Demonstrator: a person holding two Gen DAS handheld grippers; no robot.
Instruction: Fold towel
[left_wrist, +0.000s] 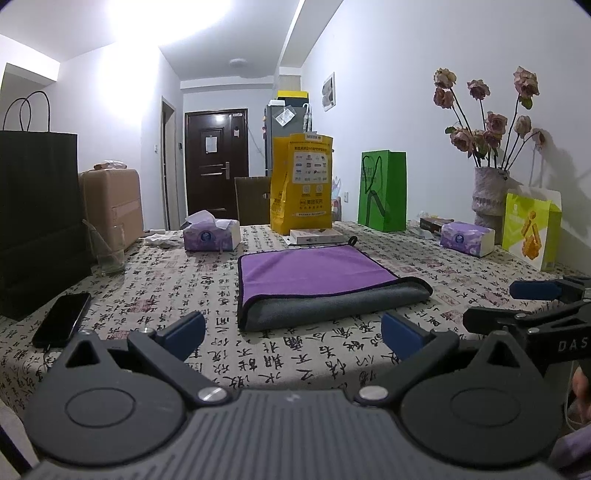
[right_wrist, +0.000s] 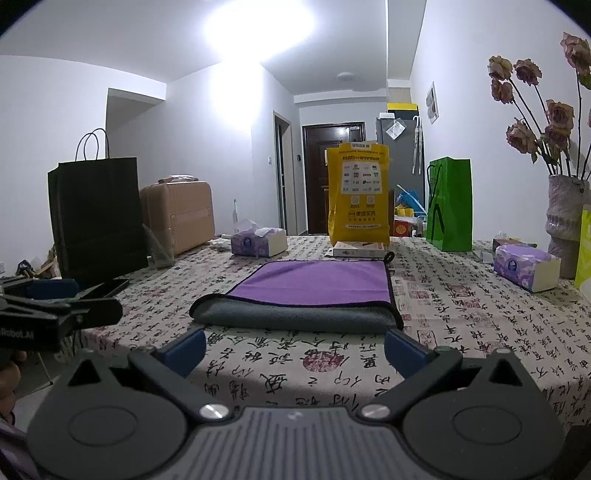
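L gripper (left_wrist: 293, 334): jaws wide apart, holding nothing, off the cloth.
R gripper (right_wrist: 295, 345): same, wide apart, nothing held.
Towel (left_wrist: 317, 284): folded in half, purple side up, grey fold edge nearest, flat mid-table (left_wrist: 184, 295).

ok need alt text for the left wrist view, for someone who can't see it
A purple towel, folded once with its grey underside showing at the near edge, lies on a table covered in a calligraphy-print cloth. The open left claw hovers in front of it, holding nothing, and the right claw pokes in from the right.
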